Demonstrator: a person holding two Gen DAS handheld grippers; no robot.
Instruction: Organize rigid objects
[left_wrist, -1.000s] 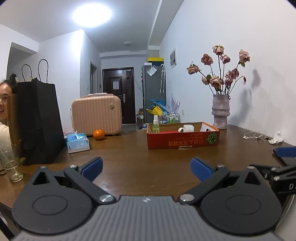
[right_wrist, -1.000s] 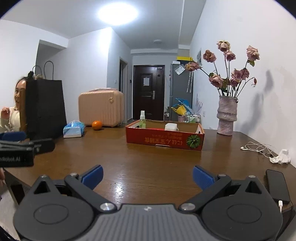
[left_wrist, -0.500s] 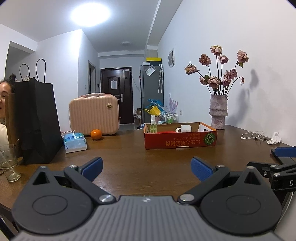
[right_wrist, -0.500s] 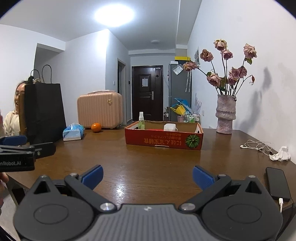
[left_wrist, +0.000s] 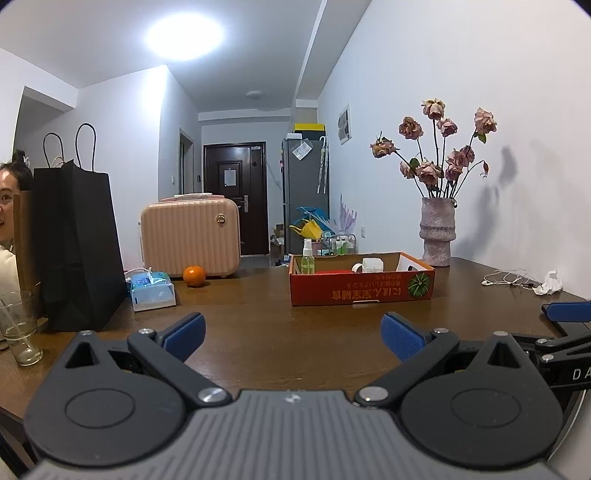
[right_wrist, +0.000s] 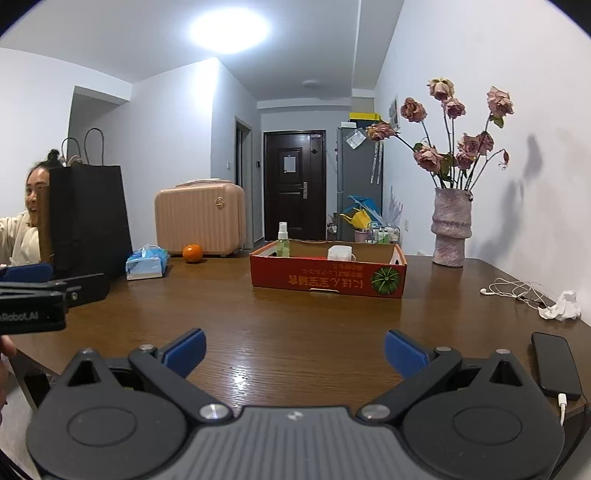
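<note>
Both views edge slightly back from red cardboard box (left_wrist: 362, 291). Left gripper (left_wrist: 291, 334), right gripper (right_wrist: 293, 349) spread wide, empty, above wooden table (right_wrist: 295, 332). Spray bottle (right_wrist: 283, 240), white jar (right_wrist: 340, 253) inside box mid-table.

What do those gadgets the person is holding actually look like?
Each hand-held gripper, left and right, has a ribbed grey body, two black round-based arms with silver pivot bolts, and blue ridged fingertips. White lettering marks the side of each, only partly readable.
</note>
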